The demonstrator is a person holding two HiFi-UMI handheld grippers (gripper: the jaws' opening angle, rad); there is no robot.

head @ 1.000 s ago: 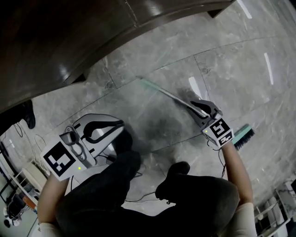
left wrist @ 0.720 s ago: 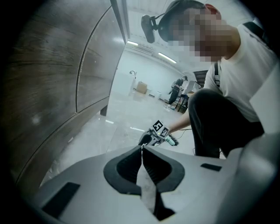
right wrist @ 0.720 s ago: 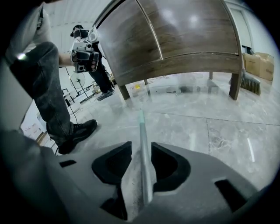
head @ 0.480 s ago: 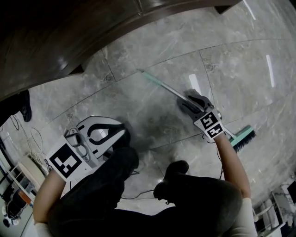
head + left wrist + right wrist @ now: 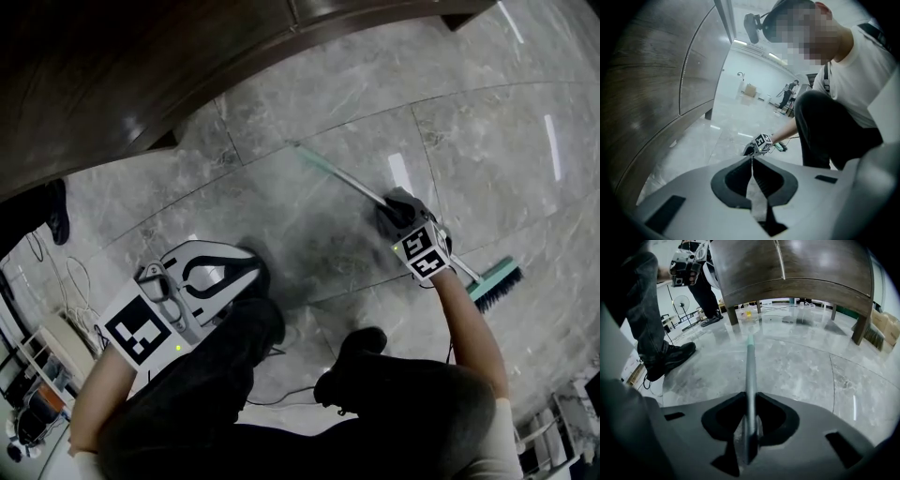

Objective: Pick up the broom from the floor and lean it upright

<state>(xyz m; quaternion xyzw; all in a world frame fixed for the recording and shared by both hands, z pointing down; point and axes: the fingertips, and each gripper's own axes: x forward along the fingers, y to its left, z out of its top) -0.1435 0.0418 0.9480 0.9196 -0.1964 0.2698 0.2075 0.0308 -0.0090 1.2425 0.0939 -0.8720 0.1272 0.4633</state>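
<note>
The broom point(image 5: 347, 181), a long silver metal pole with a teal tip and a teal bristle head, lies flat on the grey marble-tiled floor point(image 5: 309, 122). Its tip points toward the dark wooden cabinet point(image 5: 141, 75), and its head is by the person's right side. It looks to be in the same spot as a second ago.

The right gripper point(image 5: 395, 209) has changed. A second ago it hung above the pole; now it has dropped down onto it, partway along. Its jaws have just been closing, and in the right gripper view point(image 5: 751, 398) they are clamped on the silver pole, which runs straight out between them.

The left gripper point(image 5: 251, 266) has sunk a little, beside the person's dark-trousered knee. Its jaws point(image 5: 751, 159) are pressed together at the tips with nothing between them.
</note>
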